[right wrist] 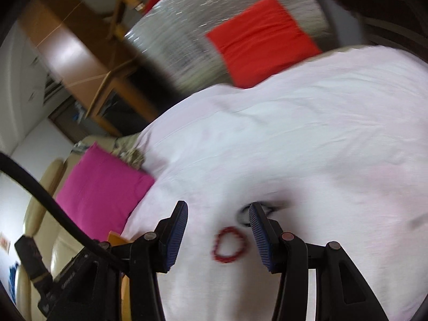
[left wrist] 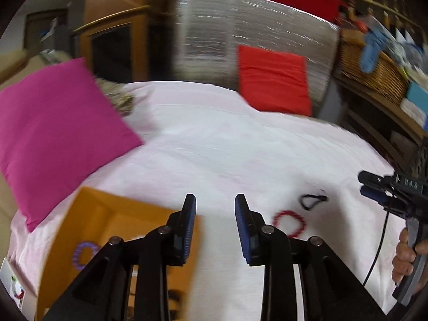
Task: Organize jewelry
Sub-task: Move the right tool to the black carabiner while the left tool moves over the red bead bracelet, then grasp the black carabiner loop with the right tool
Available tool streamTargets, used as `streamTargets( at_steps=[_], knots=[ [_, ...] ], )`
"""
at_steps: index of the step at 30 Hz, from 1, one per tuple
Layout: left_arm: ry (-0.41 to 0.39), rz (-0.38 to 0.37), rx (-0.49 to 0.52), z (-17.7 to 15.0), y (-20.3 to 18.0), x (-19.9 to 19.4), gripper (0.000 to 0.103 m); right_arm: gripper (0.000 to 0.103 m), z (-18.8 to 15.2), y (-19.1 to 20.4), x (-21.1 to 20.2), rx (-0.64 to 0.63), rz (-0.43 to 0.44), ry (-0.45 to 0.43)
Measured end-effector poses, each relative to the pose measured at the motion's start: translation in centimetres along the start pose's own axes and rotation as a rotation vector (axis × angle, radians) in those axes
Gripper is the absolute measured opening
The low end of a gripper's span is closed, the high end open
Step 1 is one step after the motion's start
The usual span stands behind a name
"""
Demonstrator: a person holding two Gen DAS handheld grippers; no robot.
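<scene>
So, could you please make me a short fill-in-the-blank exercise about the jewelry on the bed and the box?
1. The purple bracelet lies inside the ____ box.
2. The red bracelet lies on the ____ sheet.
3. Between the fingers of the left gripper there is ____.
4. The black band lies farther from the box than the ____ bracelet.

Missing words: orange; white; nothing; red

Surface: bed with pale pink sheet [left wrist: 214,139] | lying on it: open orange cardboard box [left wrist: 107,214], red beaded bracelet [left wrist: 290,223], black cord loop [left wrist: 313,200], magenta square cushion [left wrist: 58,133], red cushion [left wrist: 272,80]
</scene>
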State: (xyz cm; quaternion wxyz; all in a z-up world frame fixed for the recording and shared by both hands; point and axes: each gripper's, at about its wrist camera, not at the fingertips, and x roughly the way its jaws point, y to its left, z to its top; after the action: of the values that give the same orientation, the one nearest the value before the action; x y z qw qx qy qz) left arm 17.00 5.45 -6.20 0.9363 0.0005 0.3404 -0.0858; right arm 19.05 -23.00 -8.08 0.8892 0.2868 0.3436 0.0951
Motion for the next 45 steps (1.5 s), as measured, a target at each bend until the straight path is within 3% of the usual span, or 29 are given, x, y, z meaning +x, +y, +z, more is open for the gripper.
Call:
streamTargets(
  at_steps=[6, 13, 18, 27, 37, 39, 40, 45],
  knots=[
    [0.09, -0.059, 0.075, -0.7, -5.5, 3.3, 0.031, 0.051, 0.7, -4.1, 0.3, 0.096, 0.021, 0.054],
    [0.209, -0.11, 0.109, -2.2, -8.5, 6.6, 0.031, 0.051, 0.5, -6.3, 2.3, 0.163, 0.043, 0.118],
    [0.247, -0.095, 0.112, -3.1, -8.0, 7.5, 0.031, 0.051, 0.4, -6.4, 4.7, 0.215, 0.076, 0.161],
    [0.279, -0.083, 0.096, -3.7, -6.1, 7.8, 0.031, 0.051, 0.9, -7.3, 7.5, 0.305, 0.081, 0.144],
    [0.29, -0.079, 0.075, -3.8, -5.4, 7.8, 0.031, 0.052, 0.1, -4.9, 9.7, 0.217, 0.006, 0.156],
    [0.292, -0.077, 0.072, -3.7, -5.4, 7.9, 0.031, 0.037, -0.1, -4.2, 9.9, 0.17, -0.02, 0.16],
    [0.294, -0.08, 0.065, -3.7, -5.3, 7.9, 0.031, 0.017, -0.2, -4.0, 10.1, 0.157, -0.019, 0.177],
    [0.308, -0.082, 0.05, -3.8, -5.3, 8.5, 0.031, 0.016, -0.3, -4.2, 9.2, 0.136, -0.028, 0.182]
  ],
)
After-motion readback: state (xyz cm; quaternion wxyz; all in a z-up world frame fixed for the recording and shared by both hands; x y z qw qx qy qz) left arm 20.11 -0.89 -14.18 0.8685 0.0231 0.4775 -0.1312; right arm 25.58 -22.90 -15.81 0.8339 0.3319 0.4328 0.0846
